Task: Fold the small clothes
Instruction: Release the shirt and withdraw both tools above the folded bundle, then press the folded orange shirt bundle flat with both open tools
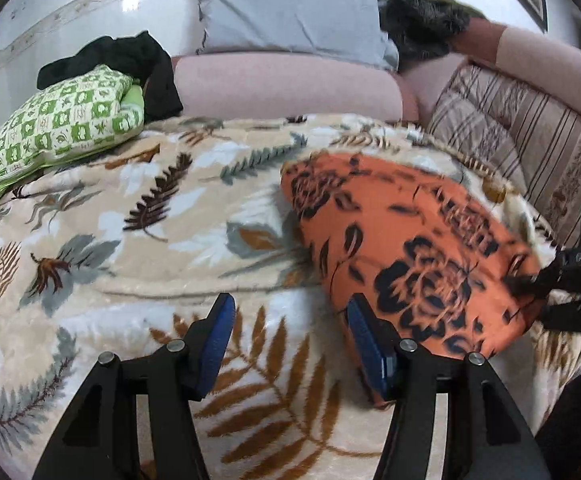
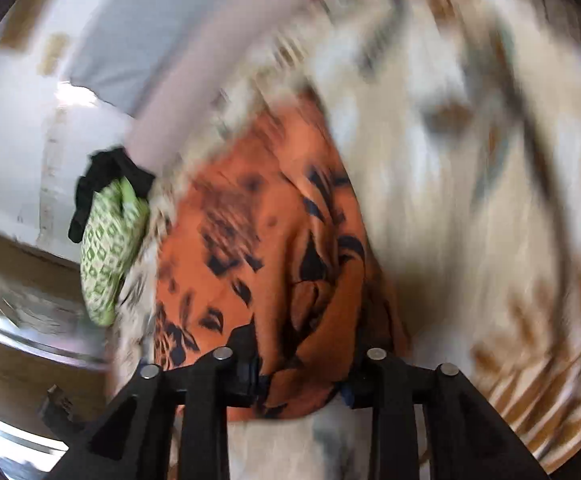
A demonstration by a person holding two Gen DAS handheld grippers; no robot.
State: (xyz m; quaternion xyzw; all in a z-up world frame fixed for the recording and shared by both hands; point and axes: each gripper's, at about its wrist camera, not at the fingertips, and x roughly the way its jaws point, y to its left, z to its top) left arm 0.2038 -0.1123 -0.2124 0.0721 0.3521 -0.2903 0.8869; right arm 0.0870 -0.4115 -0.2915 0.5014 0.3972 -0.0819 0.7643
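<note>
Field notes, mid-fold. The orange floral-print cloth garment lies on the cream leaf-patterned plush blanket in the right half of the left wrist frame, its long axis running from upper centre down toward the lower right.

My left gripper stands released, blue pads apart with only blanket between them; the garment's near edge sits just beside the right-hand pad, touching or nearly so (I can't tell which).

My right gripper looks clenched on a bunched fold of the same garment; in the right wrist view, orange cloth fills the gap between its fingers, though the frame is heavily smeared. From the left camera it shows at the right edge, at the garment's far-right corner.

Judgement: the right hand carries the fold. The left is nearer the free lower edge, which lies just to its right.

A green-and-white patterned pillow sits upper left, well apart.
</note>
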